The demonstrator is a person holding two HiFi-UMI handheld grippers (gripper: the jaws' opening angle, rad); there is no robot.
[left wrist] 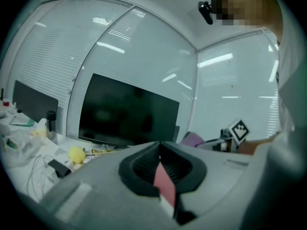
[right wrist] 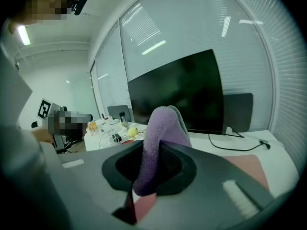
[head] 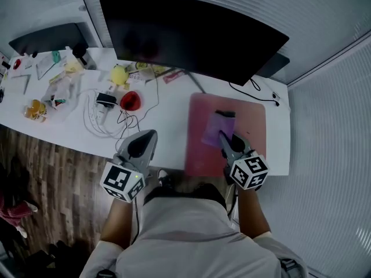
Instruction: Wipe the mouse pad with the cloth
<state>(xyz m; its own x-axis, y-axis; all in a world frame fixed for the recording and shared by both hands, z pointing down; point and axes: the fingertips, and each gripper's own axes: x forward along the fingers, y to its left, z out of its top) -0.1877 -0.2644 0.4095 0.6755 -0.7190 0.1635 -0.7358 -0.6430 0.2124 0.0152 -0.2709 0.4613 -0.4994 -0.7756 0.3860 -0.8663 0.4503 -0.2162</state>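
- Right tool (head: 225, 142) grips the purple cloth (head: 215, 127) on the pink mouse pad (head: 255, 120).
- Left tool (head: 141, 145) is closed and empty.
- Wiping seems barely begun; most of the pad remains.

R gripper (right wrist: 149, 166) has its 2 jaws clamped on the purple cloth (right wrist: 160, 128), which bulges up above them. Pink mouse pad (right wrist: 247, 166) lies below, black monitor (right wrist: 182, 95) behind.

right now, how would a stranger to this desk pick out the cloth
Start at the big black monitor; below its right half a pink mouse pad lies on the white desk. Over that pad is the cloth, a folded piece pinched in the right hand-held gripper. It is the only purple thing there.
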